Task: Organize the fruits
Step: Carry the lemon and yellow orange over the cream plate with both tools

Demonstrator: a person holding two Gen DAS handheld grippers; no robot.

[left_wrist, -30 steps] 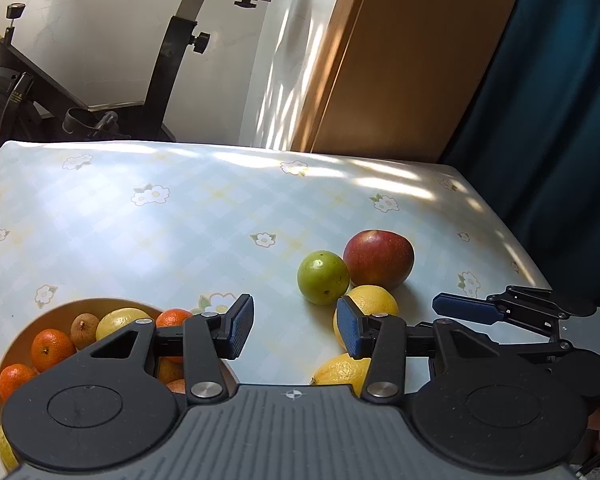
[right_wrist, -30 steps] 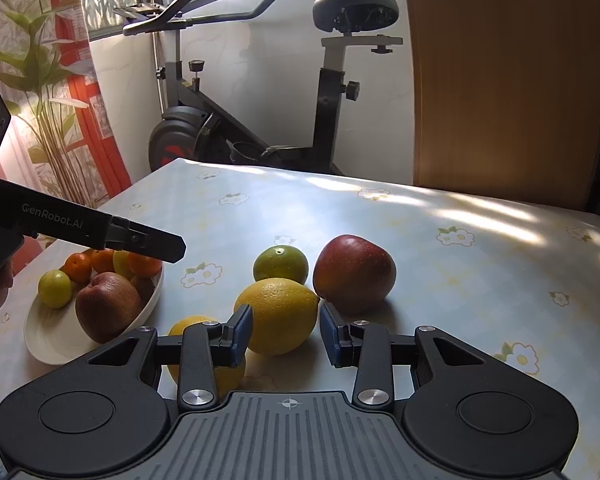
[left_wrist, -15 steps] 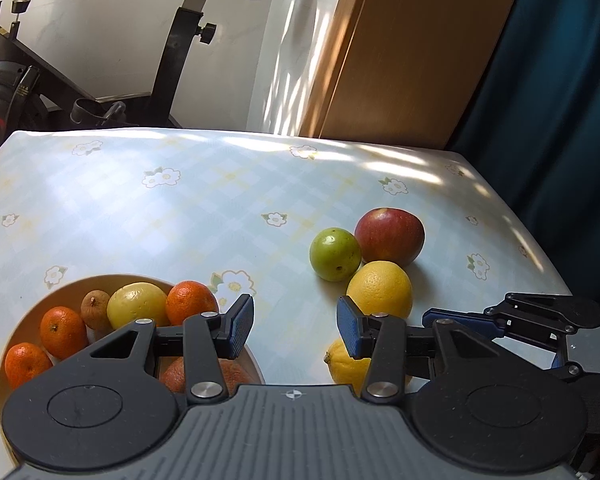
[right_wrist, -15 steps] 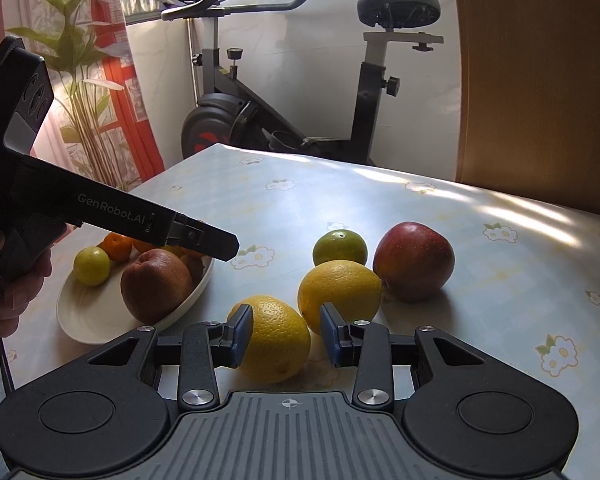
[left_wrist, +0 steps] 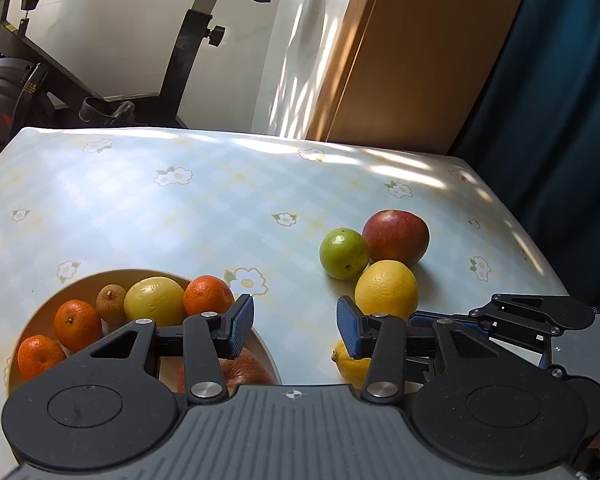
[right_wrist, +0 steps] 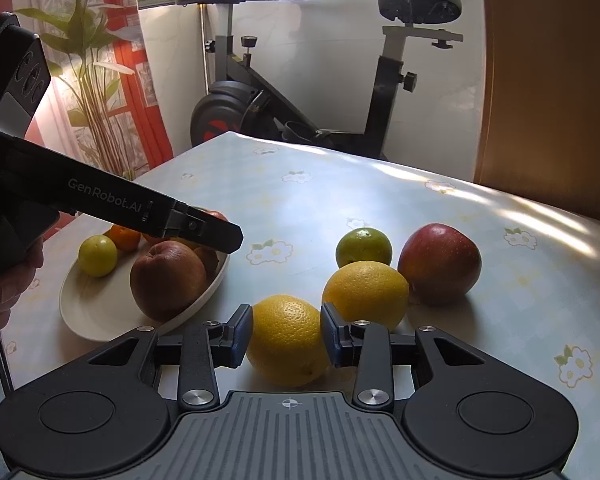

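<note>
A yellow citrus (right_wrist: 288,316) lies on the flowered tablecloth, framed between the fingers of my right gripper (right_wrist: 287,336). The blue pads stand close to its sides and I see no squeeze. Behind it sit a second yellow citrus (right_wrist: 366,294), a green citrus (right_wrist: 363,246) and a red apple (right_wrist: 440,264). My left gripper (left_wrist: 296,328) hovers open and empty over the right rim of the white bowl (left_wrist: 48,304). The bowl holds several oranges, a yellow fruit, a small brown fruit and a dark red apple (right_wrist: 168,280).
An exercise bike (right_wrist: 300,120) and a potted plant (right_wrist: 88,80) stand beyond the table's far edge. A wooden panel (right_wrist: 548,80) and a blue curtain (left_wrist: 560,120) are on the right. A hand (right_wrist: 4,280) holds the left gripper's handle.
My right gripper has slid left, from around the rear yellow citrus to around the front one. The left gripper stays open over the bowl, which shows a little more.
</note>
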